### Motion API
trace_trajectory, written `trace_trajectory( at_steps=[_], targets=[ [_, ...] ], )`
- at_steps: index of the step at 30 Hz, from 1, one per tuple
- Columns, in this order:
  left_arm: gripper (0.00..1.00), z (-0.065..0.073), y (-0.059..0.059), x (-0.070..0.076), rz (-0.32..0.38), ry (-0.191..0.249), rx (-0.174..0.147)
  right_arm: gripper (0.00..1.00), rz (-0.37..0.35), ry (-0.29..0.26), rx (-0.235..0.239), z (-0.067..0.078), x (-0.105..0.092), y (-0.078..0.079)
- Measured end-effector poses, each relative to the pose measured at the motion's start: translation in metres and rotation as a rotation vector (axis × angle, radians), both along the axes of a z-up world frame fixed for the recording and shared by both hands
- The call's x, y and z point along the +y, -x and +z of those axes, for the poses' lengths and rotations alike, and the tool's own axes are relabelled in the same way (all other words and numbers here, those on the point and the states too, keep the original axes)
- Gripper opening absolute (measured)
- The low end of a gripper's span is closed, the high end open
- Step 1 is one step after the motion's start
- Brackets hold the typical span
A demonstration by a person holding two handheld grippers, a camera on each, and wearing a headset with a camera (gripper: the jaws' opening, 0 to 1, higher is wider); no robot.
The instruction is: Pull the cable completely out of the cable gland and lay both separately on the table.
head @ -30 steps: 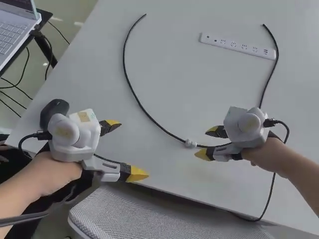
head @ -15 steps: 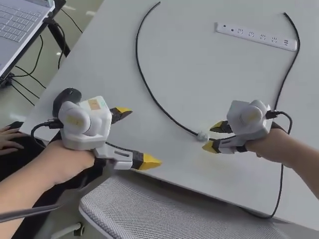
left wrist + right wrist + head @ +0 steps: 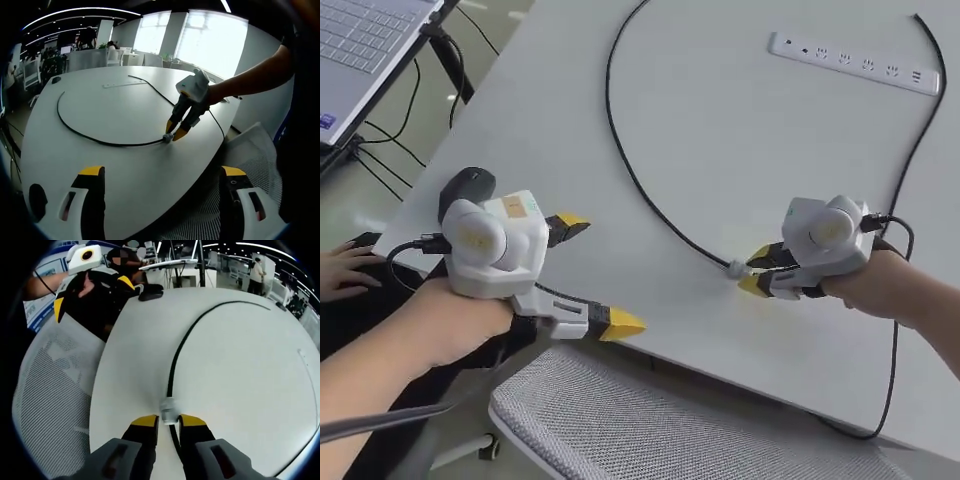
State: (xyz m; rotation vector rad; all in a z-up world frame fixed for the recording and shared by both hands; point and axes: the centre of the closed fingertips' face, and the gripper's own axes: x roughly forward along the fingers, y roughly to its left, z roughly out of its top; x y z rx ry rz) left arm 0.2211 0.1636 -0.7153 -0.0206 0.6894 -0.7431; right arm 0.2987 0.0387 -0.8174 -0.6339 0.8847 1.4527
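Black cable (image 3: 630,170) lies in a big curve on the pale grey table (image 3: 740,130). It is thin, round and smooth. It comes in from the far edge, bends toward the left edge and swings back to the near edge. The cable gland (image 3: 735,268) is a small, pale, round plastic piece. It sits on the cable close to the near edge, and the cable goes right through it.

The right gripper (image 3: 756,268) is just behind the cable gland, with its tips almost at it. Its 2 jaws have yellow tips and stand only a little apart, 1 on each side of the cable. In the right gripper view the cable runs between them, close to 1 jaw, and a small gap shows on the other side, so they are not pinching it. The cable gland sits just past the tips.

The left gripper (image 3: 595,273) is by the near left corner of the table, well apart from the cable gland. Its 2 jaws are spread wide. It hangs over the near edge, above a grey mesh chair (image 3: 650,420).

A black mouse (image 3: 467,188) lies at the left edge. A long white power strip (image 3: 850,63) lies flat near the far edge. A laptop (image 3: 370,30) stands off the left edge.
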Motion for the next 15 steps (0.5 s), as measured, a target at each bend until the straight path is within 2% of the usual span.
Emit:
trace_trajectory(
  at_steps=[9, 12, 15],
  targets=[
    [0.93, -0.0024, -0.0031, -0.0033, -0.005, 0.009, 0.006, 0.09, 0.009, 0.008, 0.003, -0.002, 0.0011, -0.0022],
    [0.93, -0.0021, -0.003, -0.0051, -0.01, 0.012, 0.006, 0.08, 0.014, 0.008, -0.01, 0.0, 0.0012, -0.0021],
    [0.93, -0.0019, -0.0025, -0.0077, -0.021, 0.015, 0.005, 0.08, -0.005, 0.005, 0.006, 0.0054, 0.0017, -0.001]
  ],
)
